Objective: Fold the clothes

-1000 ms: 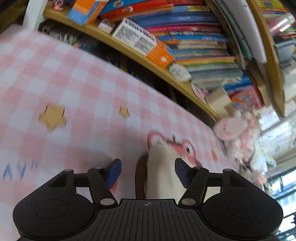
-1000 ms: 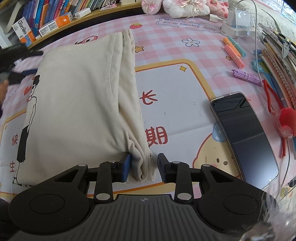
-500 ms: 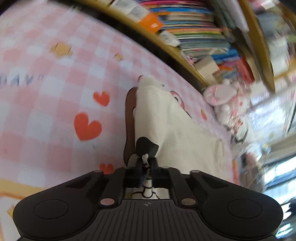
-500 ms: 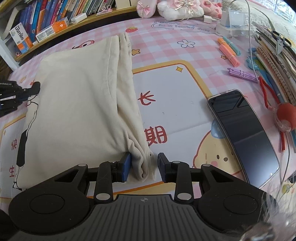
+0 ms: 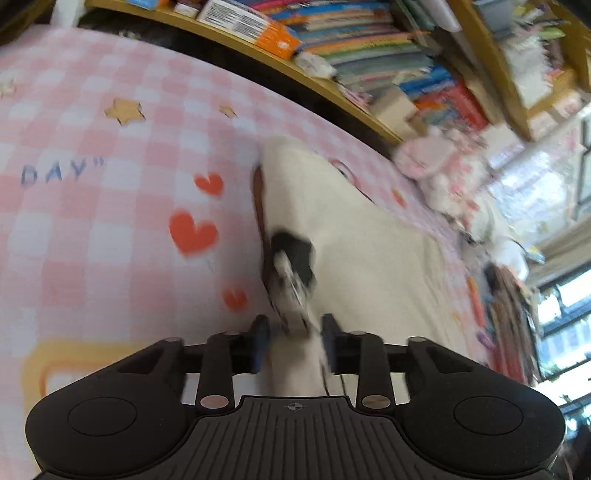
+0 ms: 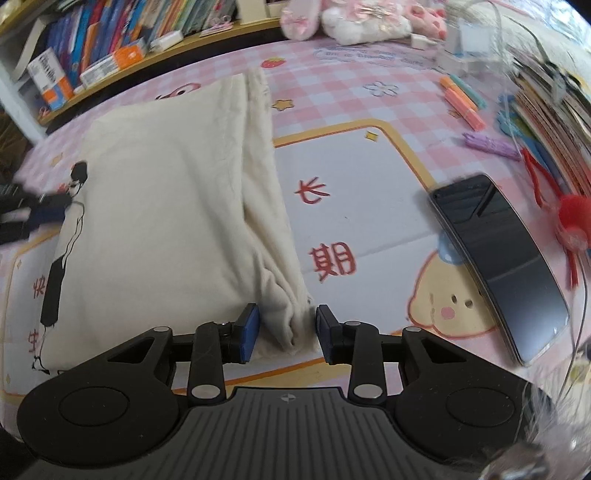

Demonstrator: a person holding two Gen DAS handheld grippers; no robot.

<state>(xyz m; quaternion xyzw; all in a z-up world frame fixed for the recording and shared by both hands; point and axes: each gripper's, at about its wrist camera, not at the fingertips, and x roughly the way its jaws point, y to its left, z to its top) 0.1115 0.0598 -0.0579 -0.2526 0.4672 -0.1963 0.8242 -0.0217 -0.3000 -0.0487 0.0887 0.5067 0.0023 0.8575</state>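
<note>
Left gripper (image 5: 293,338): jaws just been opening, now partly apart; printed edge of the cream shirt (image 5: 369,251) lies between the blue pads (image 5: 260,338); blur hides whether the pads press on it.
Right gripper (image 6: 284,328): jaws partly apart around the bunched corner of the shirt (image 6: 166,206); left pad (image 6: 249,328) against the cloth, right pad just at its edge; looks like a light pinch on the fold.
Shirt: folded, flat on the pink checked mat (image 6: 332,110), black figure print along its left edge; thick rolled fold down its right side.
Phone (image 6: 498,258): dark screen up, on the mat to the right of the shirt, well apart from it.
Pens (image 6: 461,99): orange and green, loose on the mat beyond the phone.
Shelf (image 5: 258,55): wooden, behind the mat; holds stacked books (image 5: 369,40) and an orange-and-white box (image 5: 251,26).
Plush toys (image 6: 351,18): pink and white, at the far edge of the mat.
</note>
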